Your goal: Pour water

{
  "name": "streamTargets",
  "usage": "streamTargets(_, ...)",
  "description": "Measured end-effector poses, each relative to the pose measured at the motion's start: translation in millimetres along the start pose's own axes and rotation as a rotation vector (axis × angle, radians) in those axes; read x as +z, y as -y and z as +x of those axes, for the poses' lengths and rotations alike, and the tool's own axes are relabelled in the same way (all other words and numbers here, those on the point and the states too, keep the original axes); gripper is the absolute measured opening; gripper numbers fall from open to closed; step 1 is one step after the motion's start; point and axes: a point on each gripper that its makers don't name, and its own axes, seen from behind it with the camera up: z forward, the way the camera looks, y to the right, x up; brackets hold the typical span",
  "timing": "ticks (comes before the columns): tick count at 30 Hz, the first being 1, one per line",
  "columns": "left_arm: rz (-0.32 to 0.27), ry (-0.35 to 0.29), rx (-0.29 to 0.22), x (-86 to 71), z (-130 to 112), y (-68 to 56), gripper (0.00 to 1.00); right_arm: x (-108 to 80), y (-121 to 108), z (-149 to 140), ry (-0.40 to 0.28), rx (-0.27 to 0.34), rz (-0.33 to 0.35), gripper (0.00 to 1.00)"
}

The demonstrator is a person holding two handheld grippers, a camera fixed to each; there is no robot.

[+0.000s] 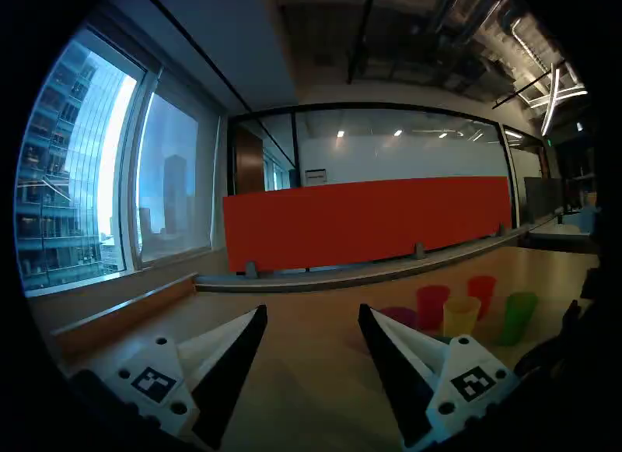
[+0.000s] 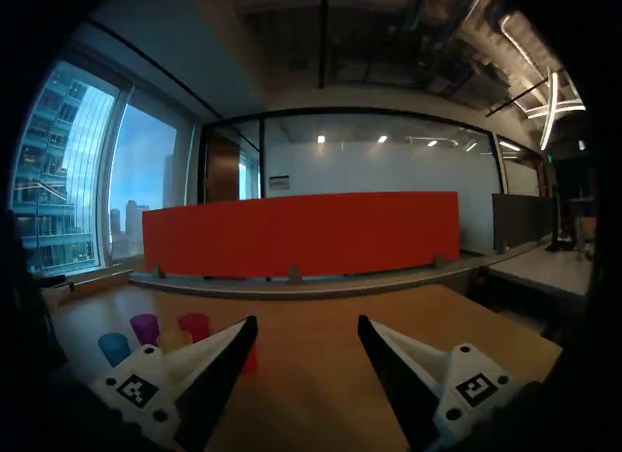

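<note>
Several plastic cups stand together on the wooden desk. In the left gripper view a red cup, a yellow cup, an orange-red cup, a green cup and a purple cup sit right of centre, beyond my left gripper, which is open and holds nothing. In the right gripper view a blue cup, a purple cup, a red cup and a yellow cup lie at the lower left, partly behind the left finger of my open, empty right gripper.
An orange-red divider panel runs along the desk's far edge. Large windows line the left wall. Another desk stands to the right. Bare desktop stretches ahead of the right gripper.
</note>
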Motion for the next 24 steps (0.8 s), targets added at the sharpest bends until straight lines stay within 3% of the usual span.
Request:
streamTargets(9, -0.014, -0.006, -0.042, 1.3, -12.9, 2.4, 0.87, -2.5, -5.5, 1.7, -0.007, 0.029, -0.02, 1.0)
streamTargets(24, -0.024, 0.005, -0.078, 5.3, -34.1, 4.4, 0.87, -6.8, -4.0, 3.7, -0.006, 0.019, -0.021, 1.0)
